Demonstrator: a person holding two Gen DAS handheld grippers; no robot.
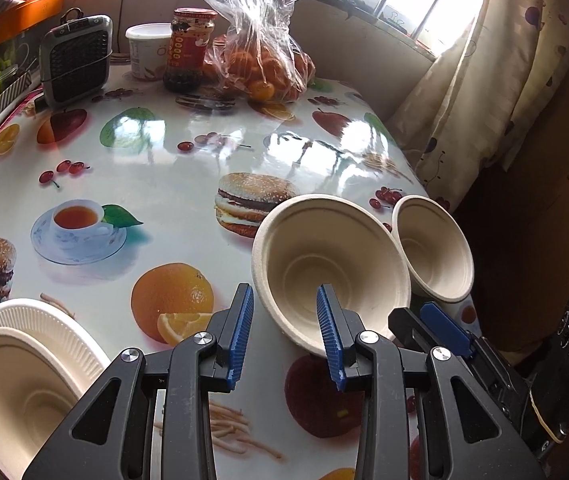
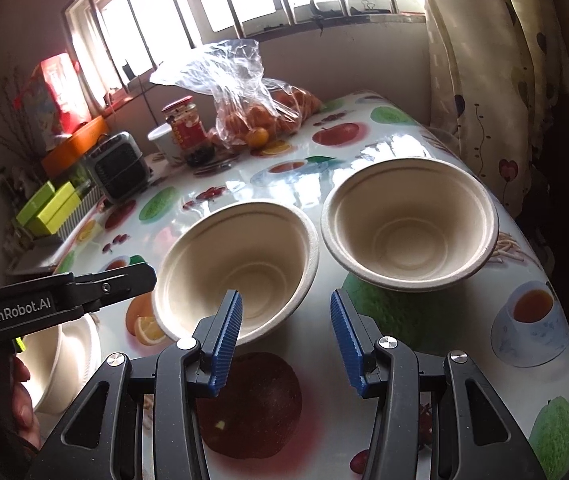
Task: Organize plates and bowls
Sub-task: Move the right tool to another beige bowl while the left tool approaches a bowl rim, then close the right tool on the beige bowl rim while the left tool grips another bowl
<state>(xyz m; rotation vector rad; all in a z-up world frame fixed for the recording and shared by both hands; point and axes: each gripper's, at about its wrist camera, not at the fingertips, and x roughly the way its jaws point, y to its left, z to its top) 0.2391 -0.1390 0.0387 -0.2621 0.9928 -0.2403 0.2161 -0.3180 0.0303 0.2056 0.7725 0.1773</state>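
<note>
Two beige paper bowls stand side by side on the fruit-print table. My left gripper [image 1: 285, 290] hovers low over the near-left rim of the left bowl [image 1: 324, 256], open, with that rim in the gap and neither pad pressing on it. The right bowl [image 1: 434, 248] sits by the table's right edge. In the right wrist view my right gripper [image 2: 285, 296] is open in front of the gap between the left bowl [image 2: 236, 260] and the right bowl [image 2: 408, 220]. Another beige bowl [image 1: 16, 392] rests on a white ribbed plate [image 1: 56, 324] at the near left.
At the back stand a bag of oranges [image 1: 260, 60], a red-lidded jar [image 1: 190, 48], a white tub [image 1: 146, 50] and a small grey heater [image 1: 74, 58]. A curtain [image 1: 484, 80] hangs beyond the table's right edge. A person's hand [image 2: 24, 396] holds the left gripper [image 2: 124, 280].
</note>
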